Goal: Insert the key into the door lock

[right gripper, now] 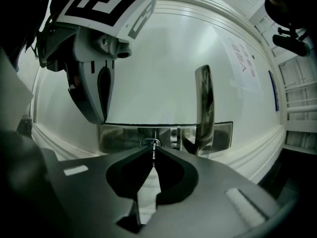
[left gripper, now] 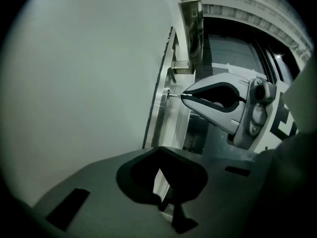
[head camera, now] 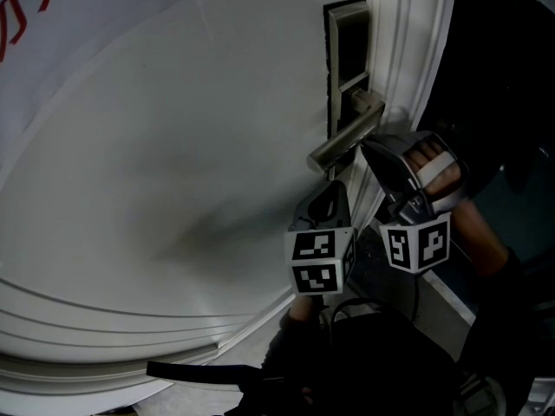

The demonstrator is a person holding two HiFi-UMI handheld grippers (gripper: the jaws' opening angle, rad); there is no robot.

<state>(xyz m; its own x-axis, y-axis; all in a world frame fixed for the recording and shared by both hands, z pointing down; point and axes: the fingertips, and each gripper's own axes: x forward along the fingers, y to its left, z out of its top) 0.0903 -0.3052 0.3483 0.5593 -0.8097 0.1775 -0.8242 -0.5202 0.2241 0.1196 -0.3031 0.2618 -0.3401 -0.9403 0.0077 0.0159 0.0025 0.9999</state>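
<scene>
Left gripper [left gripper: 158, 149]: low in frame, jaws meeting at the tips, nothing seen between them.
Beyond it: white door [left gripper: 84, 83] at left, with a metal lock plate [left gripper: 160, 113] running along its edge and a lever handle [left gripper: 191, 33] projecting above.
Right gripper [left gripper: 184, 95] enters from the right, tips closed on what looks like a thin key [left gripper: 175, 94], very small here.
The key's end touches the lock plate.
Marker cube [left gripper: 286, 125] partly visible at the right edge.
</scene>
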